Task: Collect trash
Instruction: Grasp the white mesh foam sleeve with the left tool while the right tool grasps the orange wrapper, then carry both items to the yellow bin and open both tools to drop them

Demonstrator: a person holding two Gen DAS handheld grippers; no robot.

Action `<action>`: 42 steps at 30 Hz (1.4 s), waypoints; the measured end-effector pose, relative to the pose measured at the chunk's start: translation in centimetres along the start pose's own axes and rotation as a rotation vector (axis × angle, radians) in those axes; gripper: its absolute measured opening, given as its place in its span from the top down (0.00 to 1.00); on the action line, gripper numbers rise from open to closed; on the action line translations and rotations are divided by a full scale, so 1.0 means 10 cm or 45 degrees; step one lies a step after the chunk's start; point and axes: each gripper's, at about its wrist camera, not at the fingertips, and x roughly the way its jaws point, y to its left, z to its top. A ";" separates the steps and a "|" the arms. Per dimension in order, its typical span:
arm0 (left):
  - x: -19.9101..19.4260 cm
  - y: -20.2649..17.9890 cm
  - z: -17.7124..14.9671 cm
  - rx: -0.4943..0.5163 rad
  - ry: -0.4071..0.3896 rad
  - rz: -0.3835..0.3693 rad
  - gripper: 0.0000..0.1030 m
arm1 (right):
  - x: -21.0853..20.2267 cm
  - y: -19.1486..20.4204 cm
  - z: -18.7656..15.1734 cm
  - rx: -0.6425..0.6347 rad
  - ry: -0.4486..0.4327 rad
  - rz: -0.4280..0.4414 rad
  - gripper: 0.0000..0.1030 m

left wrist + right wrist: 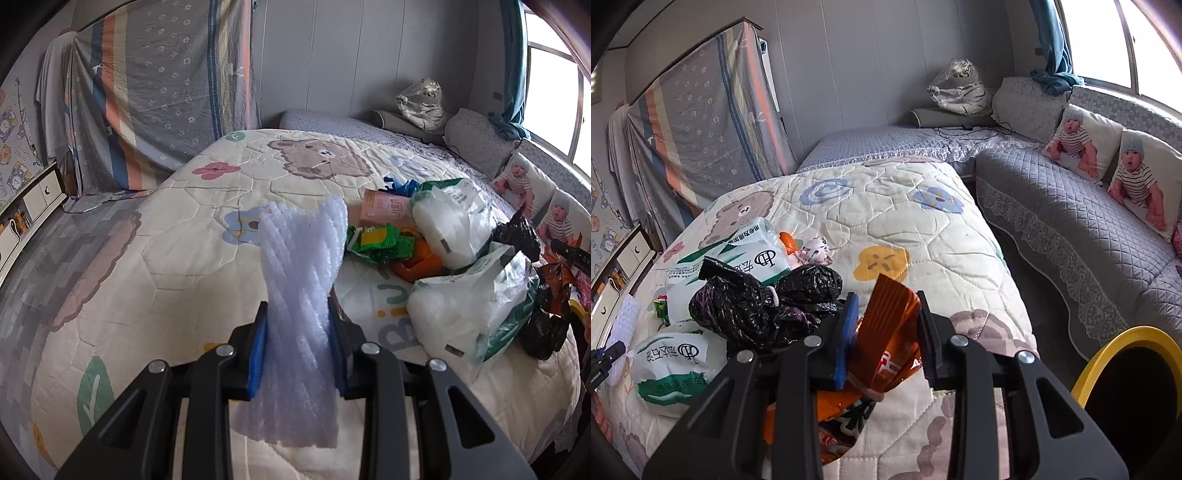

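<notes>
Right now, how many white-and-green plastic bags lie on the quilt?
2: one bag farther up the quilt behind the black bag, another bag nearer the camera. Others may be hidden underneath.

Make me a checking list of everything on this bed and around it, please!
Surface: cartoon quilt over the bed, trash piled at one side.
Job's things: white foam net, orange wrapper, black bag, two white-and-green bags, green wrapper, pink box.
Clutter: orange item among the trash, kind unclear.
Grippers: left tool shut on the foam net; right tool shut on the orange wrapper.
Cables: a dark cord on the grey cover by the wall.
Surroundings: yellow-rimmed bin, baby-print cushions, window, draped striped sheet.
</notes>
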 end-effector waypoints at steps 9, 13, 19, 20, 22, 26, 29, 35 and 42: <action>-0.27 -0.02 0.13 -0.028 -0.098 -0.029 0.73 | -0.26 -0.02 0.10 -0.024 -0.104 -0.029 0.72; -0.35 -0.06 0.16 -0.030 -0.122 -0.039 0.73 | -0.40 -0.02 0.15 -0.054 -0.175 -0.071 0.72; -0.45 -0.17 0.21 -0.001 -0.159 -0.061 0.73 | -0.63 -0.06 0.24 -0.058 -0.254 -0.086 0.72; -0.46 -0.19 0.22 0.005 -0.162 -0.070 0.73 | -0.65 -0.06 0.25 -0.058 -0.259 -0.087 0.72; -0.48 -0.26 0.24 0.019 -0.169 -0.078 0.73 | -0.69 -0.08 0.25 -0.057 -0.268 -0.091 0.72; -0.49 -0.40 0.28 0.046 -0.172 -0.117 0.73 | -0.75 -0.13 0.25 -0.047 -0.276 -0.097 0.72; -0.49 -0.52 0.31 0.071 -0.174 -0.150 0.73 | -0.80 -0.18 0.23 -0.043 -0.284 -0.104 0.72; -0.49 -0.95 0.39 0.144 -0.179 -0.243 0.73 | -0.91 -0.37 0.19 -0.023 -0.299 -0.146 0.72; -0.43 -1.52 0.47 0.260 -0.177 -0.334 0.73 | -1.05 -0.66 0.12 -0.010 -0.322 -0.245 0.72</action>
